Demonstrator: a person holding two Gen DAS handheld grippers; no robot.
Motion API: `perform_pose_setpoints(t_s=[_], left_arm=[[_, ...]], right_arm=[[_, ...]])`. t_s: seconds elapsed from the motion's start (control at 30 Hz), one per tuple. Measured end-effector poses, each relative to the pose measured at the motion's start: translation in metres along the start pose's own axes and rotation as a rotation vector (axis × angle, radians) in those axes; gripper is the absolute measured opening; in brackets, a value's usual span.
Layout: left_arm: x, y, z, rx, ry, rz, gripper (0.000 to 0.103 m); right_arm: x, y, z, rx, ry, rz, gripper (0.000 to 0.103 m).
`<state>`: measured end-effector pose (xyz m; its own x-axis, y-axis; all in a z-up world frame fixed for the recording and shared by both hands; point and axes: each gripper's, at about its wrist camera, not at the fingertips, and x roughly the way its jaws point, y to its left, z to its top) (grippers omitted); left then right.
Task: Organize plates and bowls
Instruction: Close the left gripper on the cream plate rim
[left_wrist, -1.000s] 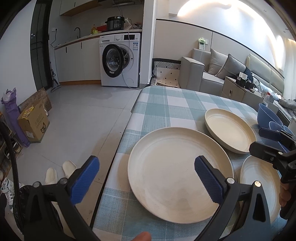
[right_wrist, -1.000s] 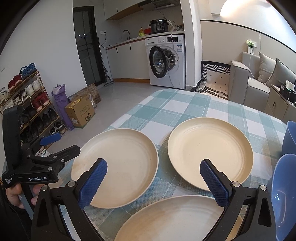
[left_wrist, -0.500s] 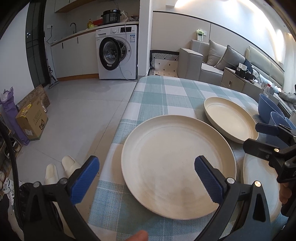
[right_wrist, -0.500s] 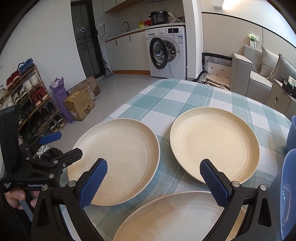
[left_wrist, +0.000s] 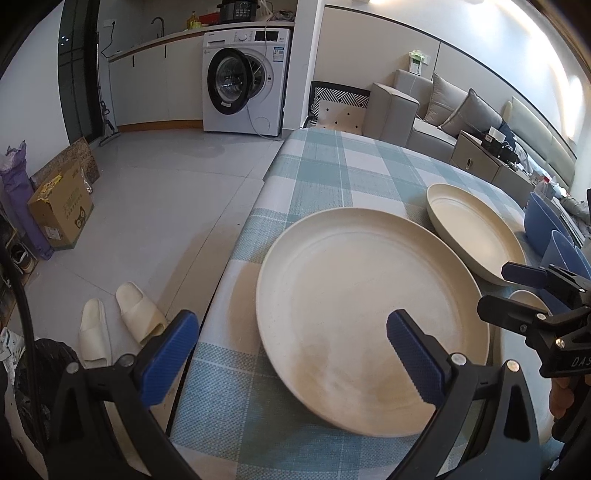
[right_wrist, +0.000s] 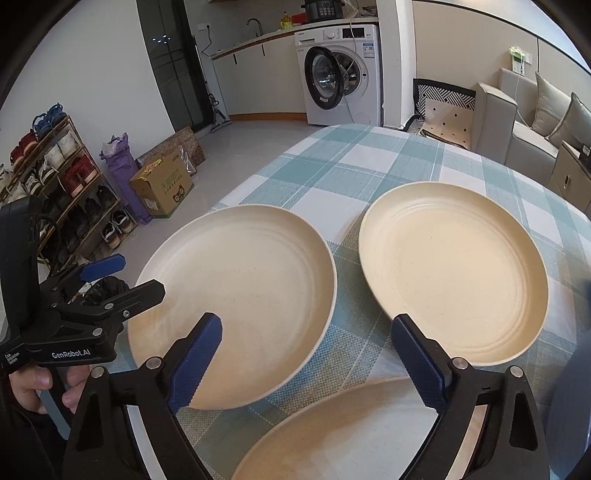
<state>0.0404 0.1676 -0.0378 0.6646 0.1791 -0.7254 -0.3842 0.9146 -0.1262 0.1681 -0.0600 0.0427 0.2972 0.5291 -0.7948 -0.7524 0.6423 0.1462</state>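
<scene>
Both gripper jaws apart, empty.

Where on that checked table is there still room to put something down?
The far end of the table, beyond the two cream plates, is bare. The near end is crowded: three plates close together, blue bowls at the right.

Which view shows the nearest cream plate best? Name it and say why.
The right wrist view: the nearest cream plate fills the bottom of the frame, though the edge cuts it off. The left wrist view shows only a sliver of it, mostly hidden behind the right gripper.
</scene>
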Motion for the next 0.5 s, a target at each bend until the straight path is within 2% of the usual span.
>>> perform_pose_setpoints(t_s=[0.07, 0.23, 0.3, 0.37, 0.43, 0.5], left_arm=[[0.002, 0.001, -0.001, 0.0, 0.004, 0.0, 0.101], [0.005, 0.004, -0.004, 0.002, 0.012, 0.003, 0.097], [0.006, 0.005, -0.004, 0.002, 0.017, 0.002, 0.096], [0.008, 0.005, -0.005, 0.001, 0.026, 0.002, 0.088], [0.01, 0.007, -0.006, -0.001, 0.035, 0.001, 0.087], [0.012, 0.007, -0.007, -0.003, 0.044, -0.005, 0.084]], right_arm=[[0.005, -0.002, 0.001, 0.013, 0.017, 0.001, 0.078], [0.014, -0.008, 0.002, 0.041, 0.043, 0.007, 0.075], [0.018, -0.008, 0.002, 0.042, 0.056, 0.011, 0.07], [0.02, -0.009, 0.002, 0.039, 0.066, 0.007, 0.069], [0.023, -0.008, 0.001, 0.04, 0.072, 0.009, 0.067], [0.026, -0.008, 0.001, 0.041, 0.085, 0.007, 0.06]])
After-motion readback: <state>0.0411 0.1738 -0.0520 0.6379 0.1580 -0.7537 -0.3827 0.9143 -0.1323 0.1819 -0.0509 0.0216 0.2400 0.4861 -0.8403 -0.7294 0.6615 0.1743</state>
